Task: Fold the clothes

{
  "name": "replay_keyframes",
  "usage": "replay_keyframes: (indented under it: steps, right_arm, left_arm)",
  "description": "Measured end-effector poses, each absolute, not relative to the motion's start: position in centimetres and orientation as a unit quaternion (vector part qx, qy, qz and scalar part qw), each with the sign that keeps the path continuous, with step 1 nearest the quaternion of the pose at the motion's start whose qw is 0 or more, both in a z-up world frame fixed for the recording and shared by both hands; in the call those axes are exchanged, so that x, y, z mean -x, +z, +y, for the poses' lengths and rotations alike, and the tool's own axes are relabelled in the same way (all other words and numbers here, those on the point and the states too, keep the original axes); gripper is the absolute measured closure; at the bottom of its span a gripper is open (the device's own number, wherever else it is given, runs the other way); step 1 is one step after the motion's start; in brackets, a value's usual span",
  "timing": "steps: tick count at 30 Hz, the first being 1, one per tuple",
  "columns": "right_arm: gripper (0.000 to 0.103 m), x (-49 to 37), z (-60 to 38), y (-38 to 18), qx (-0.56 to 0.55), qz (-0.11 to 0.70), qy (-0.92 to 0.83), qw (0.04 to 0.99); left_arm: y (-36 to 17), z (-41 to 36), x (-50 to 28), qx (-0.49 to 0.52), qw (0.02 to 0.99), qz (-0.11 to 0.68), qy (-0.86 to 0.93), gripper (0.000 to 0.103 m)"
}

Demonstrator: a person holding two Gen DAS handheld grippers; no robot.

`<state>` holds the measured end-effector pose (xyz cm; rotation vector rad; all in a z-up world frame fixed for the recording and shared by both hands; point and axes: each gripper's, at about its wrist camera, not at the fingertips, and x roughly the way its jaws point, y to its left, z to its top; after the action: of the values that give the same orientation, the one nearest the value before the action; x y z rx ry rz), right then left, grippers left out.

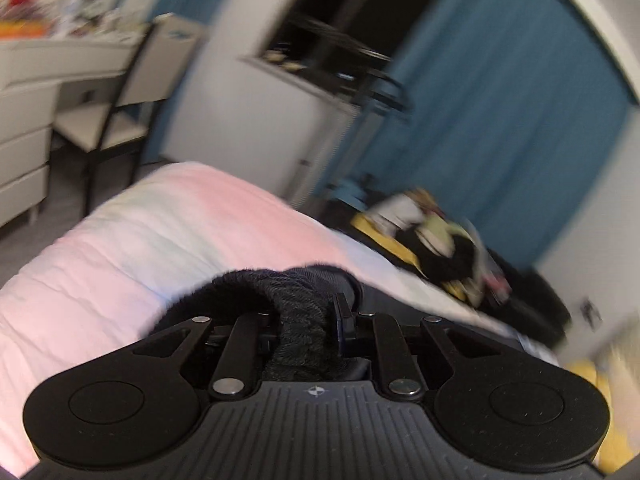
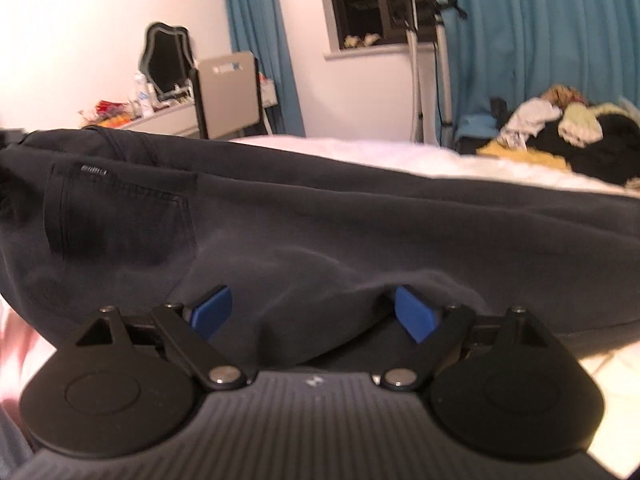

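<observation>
Left gripper (image 1: 310, 320) clamping a bunched dark garment (image 1: 296, 300) over the bed (image 1: 160, 232); right gripper (image 2: 312, 312) spread wide, dark trousers (image 2: 320, 216) lying between the pads, not pinched.

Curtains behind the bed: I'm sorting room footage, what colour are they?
Teal blue, plain, hanging in vertical folds. The curtains show best in the right wrist view.

One dark trousers (image 2: 320, 216), one bed (image 1: 160, 240), one chair (image 1: 132, 92), two grippers (image 1: 308, 320) (image 2: 312, 312)
</observation>
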<state>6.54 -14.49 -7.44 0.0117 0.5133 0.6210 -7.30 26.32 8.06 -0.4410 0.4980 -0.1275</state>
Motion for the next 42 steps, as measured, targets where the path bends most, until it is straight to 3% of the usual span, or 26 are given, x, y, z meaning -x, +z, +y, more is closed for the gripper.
replay_keyframes:
  steps: [7, 10, 12, 13, 14, 20, 31, 36, 40, 42]
  right_arm:
    - [0.013, -4.0, -15.0, -5.9, -0.003, 0.234, 0.314, 0.92]
    - [0.013, -3.3, -14.7, -6.4, 0.023, 0.239, 0.313, 0.919]
    - [0.013, -2.8, -14.3, -6.9, 0.042, 0.247, 0.309, 0.917]
    - [0.013, -2.6, -14.2, -7.1, 0.048, 0.253, 0.308, 0.916]
    - [0.013, -2.4, -14.1, -7.2, 0.05, 0.258, 0.308, 0.914]
    - [0.013, -2.1, -13.4, -8.2, 0.056, 0.275, 0.319, 0.905]
    - [0.013, -1.7, -9.9, -11.6, 0.137, 0.301, 0.345, 0.878]
    - [0.013, -1.0, -8.5, -12.2, 0.17, 0.285, 0.373, 0.866]
    - [0.013, -0.4, -7.2, -12.7, 0.188, 0.274, 0.397, 0.856]
    - [0.013, 0.2, -6.8, -12.9, 0.205, 0.249, 0.396, 0.86]
  left_arm:
    - [2.5, 21.0, 15.3, 0.234, 0.917, 0.303, -0.112, 0.084]
    - [0.1, 21.8, 16.0, 0.287, 0.901, 0.306, -0.106, 0.084]
    - [-1.0, 22.7, 15.9, 0.318, 0.893, 0.299, -0.11, 0.076]
    - [-1.5, 23.2, 15.9, 0.333, 0.888, 0.297, -0.114, 0.058]
    - [-1.8, 23.7, 16.0, 0.347, 0.883, 0.294, -0.117, 0.033]
    - [-4.2, 29.3, 16.6, 0.473, 0.849, 0.214, -0.093, 0.016]
    - [-8.7, 38.3, 9.9, 0.56, 0.801, 0.206, 0.04, 0.019]
    - [-11.2, 39.9, 8.0, 0.588, 0.774, 0.229, 0.047, 0.034]
    - [-11.8, 39.7, 7.3, 0.6, 0.769, 0.221, 0.027, 0.062]
    - [-12.2, 39.4, 6.6, 0.601, 0.765, 0.23, 0.022, 0.063]
